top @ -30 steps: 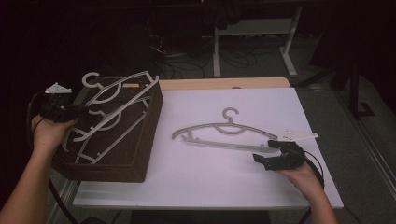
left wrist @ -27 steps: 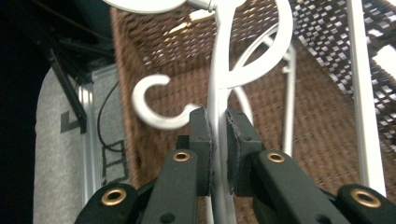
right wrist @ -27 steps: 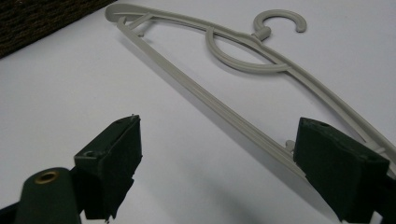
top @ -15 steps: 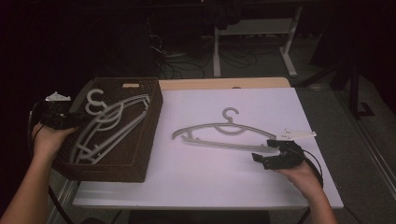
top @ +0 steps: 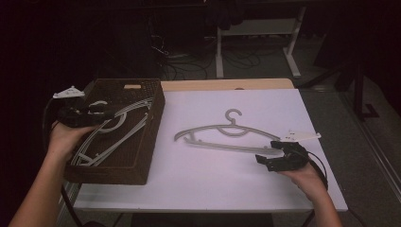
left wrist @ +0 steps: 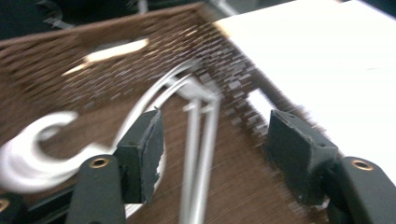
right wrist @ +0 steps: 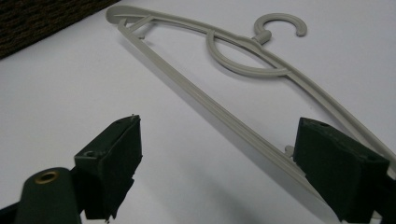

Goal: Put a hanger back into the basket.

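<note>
1. The work in hand seems to be putting hangers into the brown basket (top: 142, 161) at the left of the table (top: 198, 189). One grey hanger (top: 227, 135) lies flat on the white top, right of the basket.
2. The hangers in the basket (top: 111, 130) already lie on its floor.
3. The left gripper (top: 101, 113) hovers over them. Its jaws have just been opening — nothing is pressed between them.
4. The right gripper (top: 265, 155) rests at the near right end of the table hanger, jaws apart, one pad (right wrist: 338, 175) just beside the bar.
5. To do it well, I think it should close squarely on the bar, then lift it level — otherwise the far end may swing.
</note>
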Tool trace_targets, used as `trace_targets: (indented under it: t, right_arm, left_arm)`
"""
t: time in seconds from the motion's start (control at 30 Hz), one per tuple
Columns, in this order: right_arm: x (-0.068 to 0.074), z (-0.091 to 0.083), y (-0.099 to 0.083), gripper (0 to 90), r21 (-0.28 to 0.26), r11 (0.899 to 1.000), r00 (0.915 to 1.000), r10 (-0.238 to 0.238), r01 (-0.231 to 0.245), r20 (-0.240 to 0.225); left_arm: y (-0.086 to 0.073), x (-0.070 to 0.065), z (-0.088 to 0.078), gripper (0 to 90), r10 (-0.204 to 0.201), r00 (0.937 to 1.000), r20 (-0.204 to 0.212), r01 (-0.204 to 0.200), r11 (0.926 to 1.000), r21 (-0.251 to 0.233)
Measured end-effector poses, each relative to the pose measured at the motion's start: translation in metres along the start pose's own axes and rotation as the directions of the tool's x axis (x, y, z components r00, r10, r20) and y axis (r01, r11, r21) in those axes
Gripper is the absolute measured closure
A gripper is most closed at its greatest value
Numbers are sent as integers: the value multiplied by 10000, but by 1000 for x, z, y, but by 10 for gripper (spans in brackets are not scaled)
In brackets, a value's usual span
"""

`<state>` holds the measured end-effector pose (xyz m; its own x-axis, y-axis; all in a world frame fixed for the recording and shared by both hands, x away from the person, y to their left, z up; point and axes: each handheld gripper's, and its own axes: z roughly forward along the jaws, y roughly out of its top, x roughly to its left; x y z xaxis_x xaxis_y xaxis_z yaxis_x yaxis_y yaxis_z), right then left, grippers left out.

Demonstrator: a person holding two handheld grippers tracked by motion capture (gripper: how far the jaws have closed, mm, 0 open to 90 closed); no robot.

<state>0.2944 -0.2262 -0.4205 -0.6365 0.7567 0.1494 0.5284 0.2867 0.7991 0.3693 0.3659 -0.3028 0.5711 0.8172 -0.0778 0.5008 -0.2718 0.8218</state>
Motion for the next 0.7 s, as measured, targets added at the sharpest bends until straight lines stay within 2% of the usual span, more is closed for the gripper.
trace_targets:
  t: [0.1, 0.23, 0.3, 0.43, 0.6, 0.7]
  right_arm:
    - [0, -1, 1, 153, -80, 10000, 10000, 42, -42, -17]
    - [0, 0, 2, 153, -99, 10000, 10000, 15, -15, -43]
    - [1, 0, 4, 153, -119, 9999, 10000, -16, 15, -87]
    - [1, 1, 5, 156, -148, 9999, 10000, -3, 1, -87]
    - [3, 3, 4, 156, -69, 10000, 9999, -46, 45, -126]
    - [3, 2, 4, 157, -103, 9999, 9999, 28, -29, -128]
  left_arm:
    - [10, -19, 9, 305, 293, 9978, 591, -286, 9995, -131]
    - [19, -47, 23, 274, 605, 9888, 1363, -576, 9980, -254]
    - [24, -64, 31, 265, 840, 9821, 1687, -796, 9963, -330]
    - [31, -96, 49, 258, 1142, 9647, 2375, -1045, 9931, -531]
    - [39, -130, 77, 260, 1428, 9483, 2835, -1343, 9897, -493]
    - [40, -145, 96, 266, 1533, 9386, 3091, -1498, 9881, -351]
